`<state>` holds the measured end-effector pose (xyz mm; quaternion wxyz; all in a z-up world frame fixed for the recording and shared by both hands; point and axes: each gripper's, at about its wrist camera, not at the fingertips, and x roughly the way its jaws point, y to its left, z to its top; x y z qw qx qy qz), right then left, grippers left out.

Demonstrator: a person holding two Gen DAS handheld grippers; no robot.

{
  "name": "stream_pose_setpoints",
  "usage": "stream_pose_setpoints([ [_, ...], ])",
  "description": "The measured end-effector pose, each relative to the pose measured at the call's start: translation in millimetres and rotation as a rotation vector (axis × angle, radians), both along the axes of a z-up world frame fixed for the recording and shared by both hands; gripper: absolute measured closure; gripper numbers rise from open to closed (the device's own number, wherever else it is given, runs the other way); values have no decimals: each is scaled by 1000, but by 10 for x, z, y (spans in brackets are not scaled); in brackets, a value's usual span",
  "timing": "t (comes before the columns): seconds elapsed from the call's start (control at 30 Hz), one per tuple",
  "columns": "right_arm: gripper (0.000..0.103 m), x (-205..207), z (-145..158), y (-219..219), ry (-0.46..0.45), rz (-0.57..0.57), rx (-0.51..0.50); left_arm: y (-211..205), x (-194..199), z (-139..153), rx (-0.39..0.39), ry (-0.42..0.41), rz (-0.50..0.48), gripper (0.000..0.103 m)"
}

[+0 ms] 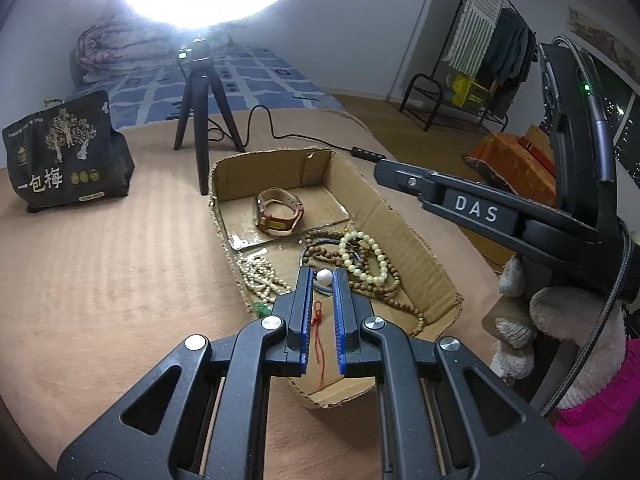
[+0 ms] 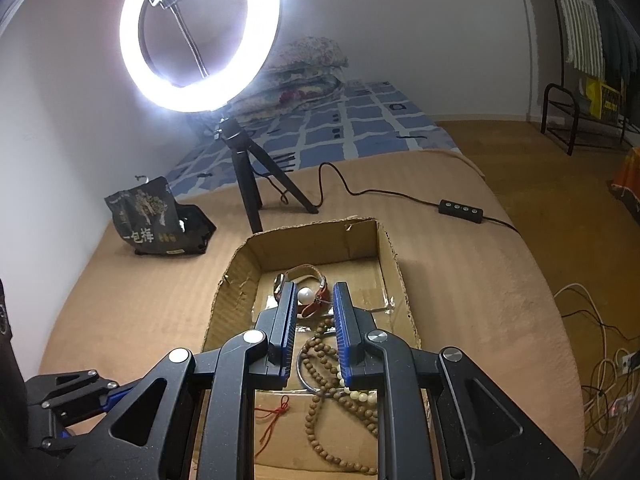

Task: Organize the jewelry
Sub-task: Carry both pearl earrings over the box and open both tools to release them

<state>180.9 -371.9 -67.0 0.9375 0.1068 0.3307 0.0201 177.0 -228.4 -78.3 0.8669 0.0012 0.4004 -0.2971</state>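
A shallow cardboard box (image 1: pixel 404 236) is seen on a tan blanket (image 1: pixel 120 260), and the jewelry is gathered inside it. In the left wrist view, a watch (image 1: pixel 278 210) with a tan strap is shown at the far end, with brown wooden beads (image 1: pixel 384 284), a pale green bead bracelet (image 1: pixel 366 256) and a cream bead necklace (image 1: pixel 260 280) heaped nearer. A red cord (image 1: pixel 318 328) is seen on the box floor between the fingers of the left gripper (image 1: pixel 323 276), which are spread apart; a white pearl (image 1: pixel 324 277) is framed at their tips, though contact cannot be told. The right gripper (image 1: pixel 384 172) is seen from the side here, held in a gloved hand (image 1: pixel 560 328).

In the right wrist view, the fingers of the right gripper (image 2: pixel 314 294) are shown parted, with nothing pinched. The cream necklace is hidden from this view. The ring light (image 2: pixel 200 36) on its tripod (image 2: pixel 248 176) is shown whole only here, along with its cable switch (image 2: pixel 460 211) and a dark snack bag (image 2: pixel 158 220).
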Motion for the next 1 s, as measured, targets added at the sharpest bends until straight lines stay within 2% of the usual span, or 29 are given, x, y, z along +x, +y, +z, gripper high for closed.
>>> stream_pose_setpoints([
  [0.3,86,24,-10,11,7,10,-2,-36,-2,-8,-5,6,-11,95],
  [0.37,84,29,-16,28,12,9,-13,-38,0,-14,-3,8,-14,89],
  [0.4,76,29,-18,38,16,13,-18,-38,1,-16,-3,9,-13,76],
  [0.43,63,27,-19,45,16,15,-21,-33,2,-15,-5,8,-10,63],
  [0.5,47,8,-6,57,6,8,-35,-20,6,-8,-12,0,-4,60],
  [0.67,38,-7,31,63,-3,-12,-54,-21,-6,4,-6,-2,-6,58],
  [0.73,32,-15,47,72,-6,-15,-57,-9,-11,13,-1,0,-1,44],
  [0.83,23,-18,66,76,-5,-28,-68,14,-21,37,0,-8,5,42],
  [1.0,23,-34,102,91,-4,-41,-77,33,-42,64,2,-2,12,37],
])
